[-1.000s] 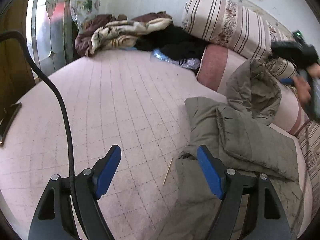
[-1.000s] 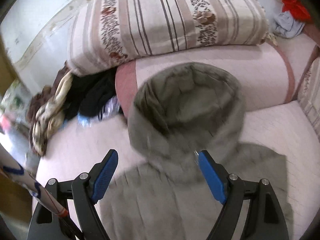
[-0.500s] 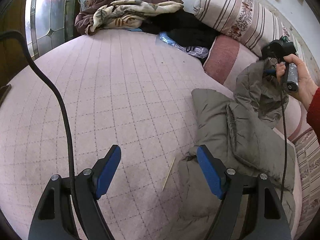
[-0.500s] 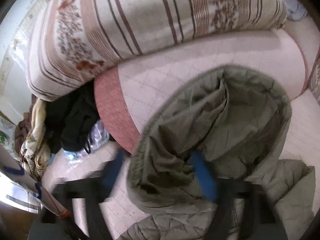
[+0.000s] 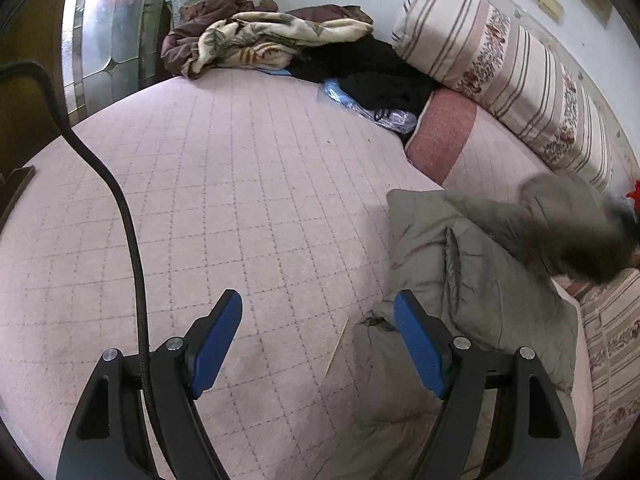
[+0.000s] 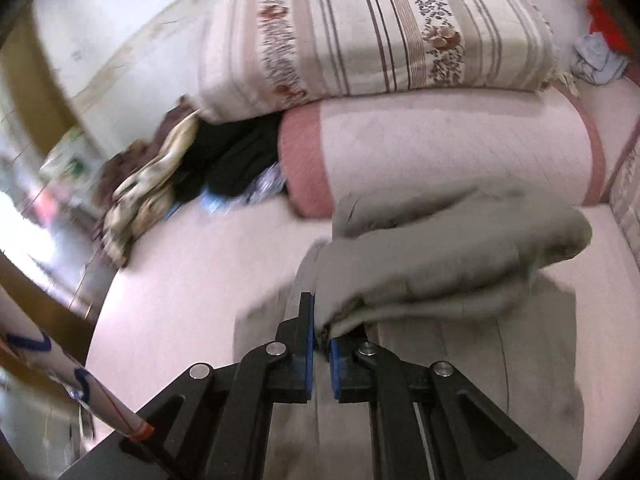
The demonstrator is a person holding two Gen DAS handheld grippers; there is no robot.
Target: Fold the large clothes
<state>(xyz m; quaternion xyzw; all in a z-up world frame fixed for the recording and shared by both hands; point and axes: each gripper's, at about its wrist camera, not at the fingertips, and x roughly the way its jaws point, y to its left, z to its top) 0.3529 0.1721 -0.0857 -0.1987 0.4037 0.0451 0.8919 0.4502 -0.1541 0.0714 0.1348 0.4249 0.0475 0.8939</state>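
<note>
A large grey-green padded jacket point(image 5: 472, 280) lies partly folded on the pink quilted bed point(image 5: 224, 200), at the right of the left wrist view. Its hood point(image 5: 576, 224) is lifted and blurred at the far right. My left gripper point(image 5: 318, 340) is open and empty, hovering above the bed just left of the jacket's lower edge. In the right wrist view my right gripper point(image 6: 321, 340) is shut on the edge of the hood point(image 6: 440, 264) and holds it above the jacket body point(image 6: 440, 380).
A striped floral pillow point(image 5: 504, 64) and a pink bolster point(image 5: 472, 148) lie along the bed's far side. A pile of brown, cream and black clothes point(image 5: 280, 44) sits at the back. A thin wooden stick point(image 5: 336, 346) lies on the bed. A black cable point(image 5: 120, 216) hangs left.
My right gripper has closed on the hood and pulled it off the bolster toward the jacket body. The left gripper stayed open and shifted little.
</note>
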